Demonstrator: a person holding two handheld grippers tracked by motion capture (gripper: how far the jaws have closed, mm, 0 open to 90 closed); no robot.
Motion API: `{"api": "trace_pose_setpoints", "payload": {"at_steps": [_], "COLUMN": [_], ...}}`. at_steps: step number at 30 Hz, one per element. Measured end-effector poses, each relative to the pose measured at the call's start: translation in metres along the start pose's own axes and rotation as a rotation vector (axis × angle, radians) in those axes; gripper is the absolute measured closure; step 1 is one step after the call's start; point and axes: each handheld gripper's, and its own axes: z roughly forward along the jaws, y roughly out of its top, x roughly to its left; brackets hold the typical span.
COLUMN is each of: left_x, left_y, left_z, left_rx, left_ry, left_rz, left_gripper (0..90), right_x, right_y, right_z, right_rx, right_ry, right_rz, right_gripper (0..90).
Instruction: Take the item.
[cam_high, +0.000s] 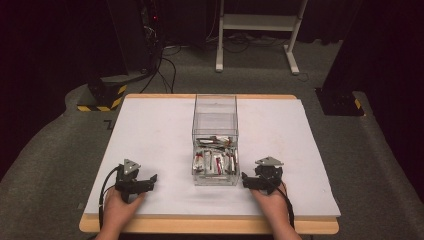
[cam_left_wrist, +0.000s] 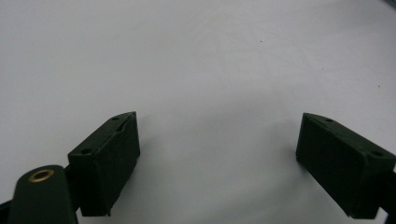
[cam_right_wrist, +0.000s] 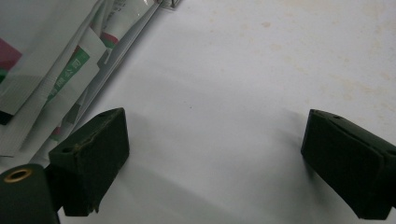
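Note:
A clear plastic box (cam_high: 215, 125) stands in the middle of the white table top (cam_high: 150, 135), holding several white sachets (cam_high: 215, 160) with red and green print. My left gripper (cam_high: 150, 181) rests low near the front left, a hand's width left of the box; its jaws stand wide apart over bare white surface (cam_left_wrist: 219, 140). My right gripper (cam_high: 246, 181) sits just right of the box's front corner, open, nothing between its fingers (cam_right_wrist: 93, 154). The sachets (cam_right_wrist: 51, 74) show through the box wall at the left of the right gripper view.
The wooden table edge (cam_high: 210, 225) runs along the front. Beyond the table are a yellow-and-black striped base (cam_high: 102, 95), cables on the grey carpet, and a white frame's legs (cam_high: 257, 35). Bare white surface lies left and right of the box.

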Motion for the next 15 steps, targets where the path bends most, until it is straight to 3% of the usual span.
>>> {"api": "trace_pose_setpoints", "payload": {"at_steps": [15], "left_x": [0.0008], "left_y": [0.0003], "left_z": [-0.0001], "left_rx": [0.004], "left_ry": [-0.003], "left_rz": [0.002], "left_gripper": [13.6], "right_x": [0.0004], "right_y": [0.0001], "right_z": [0.0003], "right_rx": [0.001], "right_ry": [-0.004], "right_rz": [-0.003], "right_gripper": [7.4]}}
